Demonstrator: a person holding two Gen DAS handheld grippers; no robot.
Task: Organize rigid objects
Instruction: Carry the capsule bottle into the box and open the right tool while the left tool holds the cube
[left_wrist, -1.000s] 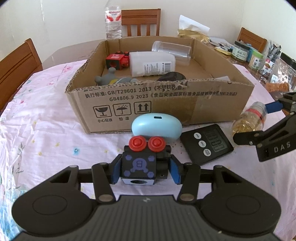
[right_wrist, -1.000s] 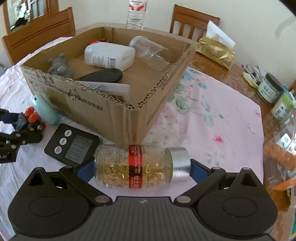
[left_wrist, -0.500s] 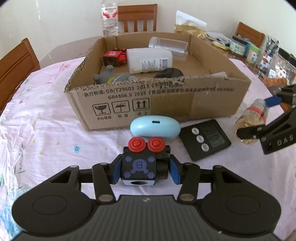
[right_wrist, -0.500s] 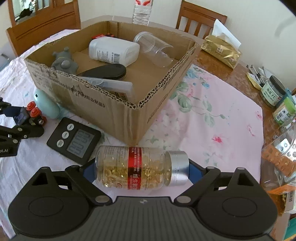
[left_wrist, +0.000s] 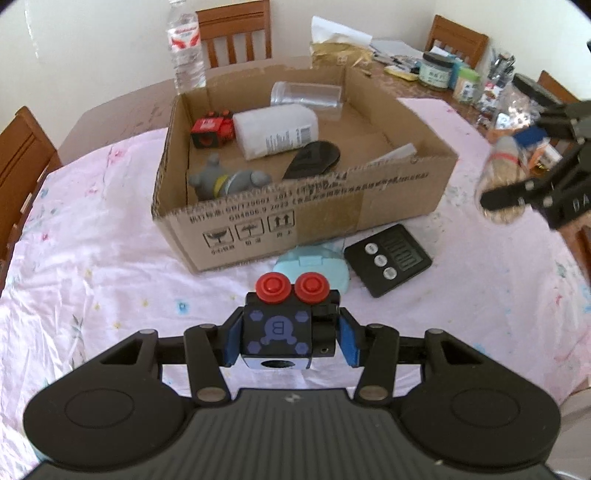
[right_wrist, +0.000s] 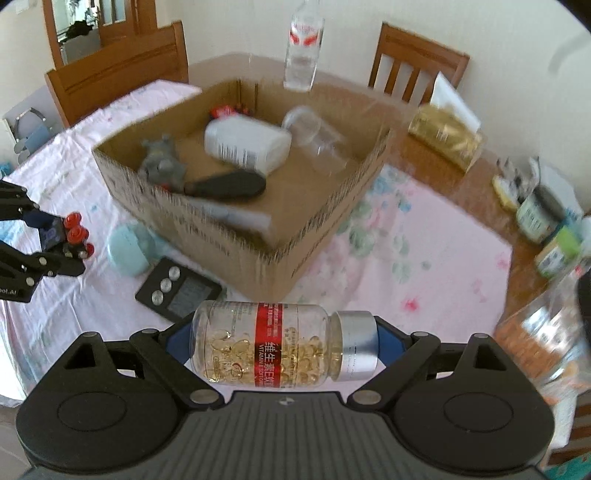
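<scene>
My left gripper (left_wrist: 290, 341) is shut on a dark blue toy cube with two red buttons (left_wrist: 280, 332), held above the tablecloth in front of the cardboard box (left_wrist: 314, 210). My right gripper (right_wrist: 282, 345) is shut on a clear pill bottle with a red label and silver cap (right_wrist: 280, 345), held sideways above the table, right of the box (right_wrist: 251, 236). The box holds a white bottle (left_wrist: 275, 129), a clear cup (left_wrist: 306, 96), a red toy block (left_wrist: 210, 131), a grey figure (left_wrist: 221, 179) and a black oval case (left_wrist: 314, 160).
A light blue case (left_wrist: 314, 269) and a black timer (left_wrist: 388, 258) lie on the pink tablecloth against the box's front. A water bottle (left_wrist: 186, 48) stands behind the box. Jars and packets (right_wrist: 543, 214) crowd the far right. Wooden chairs surround the table.
Both grippers have risen with their loads. The view now looks down into the box from higher up. The right gripper with the pill bottle has moved up beside the box's right corner.
</scene>
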